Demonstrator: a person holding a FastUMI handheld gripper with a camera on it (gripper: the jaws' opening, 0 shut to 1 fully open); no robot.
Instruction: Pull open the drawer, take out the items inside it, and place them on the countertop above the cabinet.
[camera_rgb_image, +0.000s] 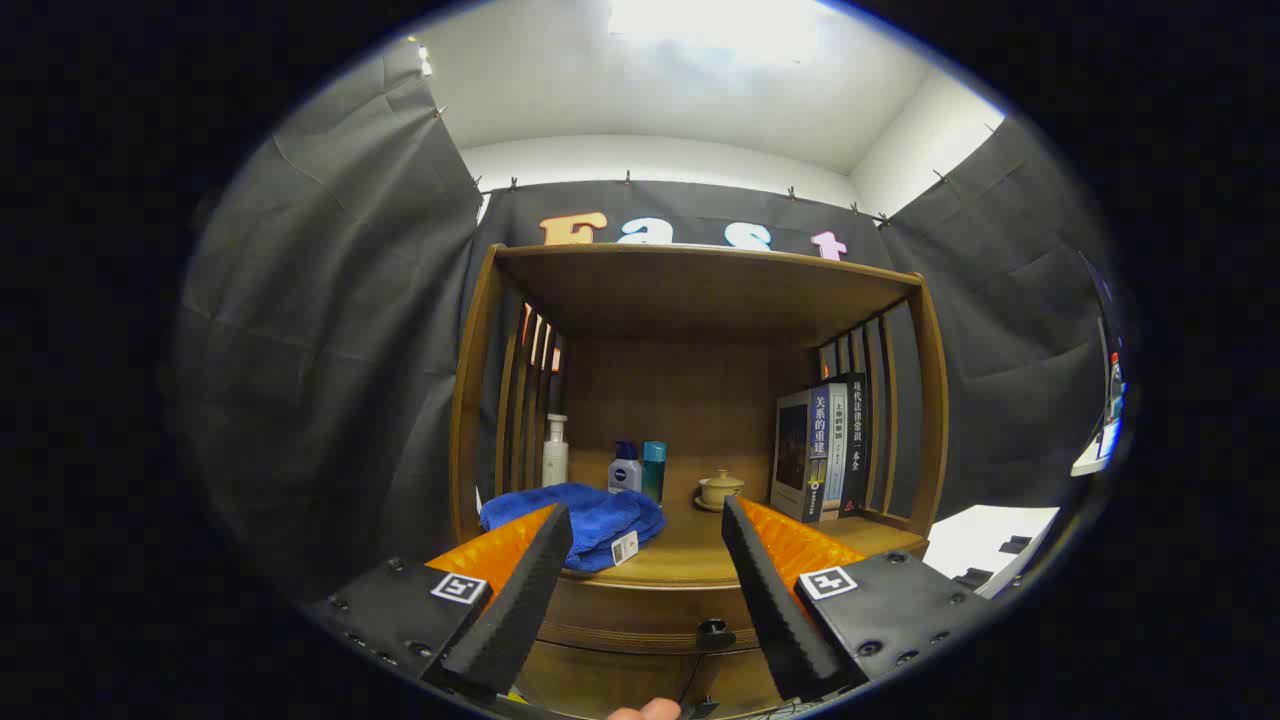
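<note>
A wooden cabinet's drawer (640, 608) sits fully closed just below the countertop (690, 560), its small dark knob (714, 630) low between the spread fingers of the gripper (647, 522), which stands wide and holds nothing. Whatever the drawer contains is hidden behind its front, and the lower part of that front is cut off from sight. On the countertop, a folded blue towel (585, 522) with a white tag lies just ahead of the left finger. Behind it stand a white pump bottle (555, 451), a small blue-capped bottle (625, 468) and a teal bottle (653, 470). A pale lidded cup (720, 489) sits near several upright books (822, 450) by the slatted right side.
</note>
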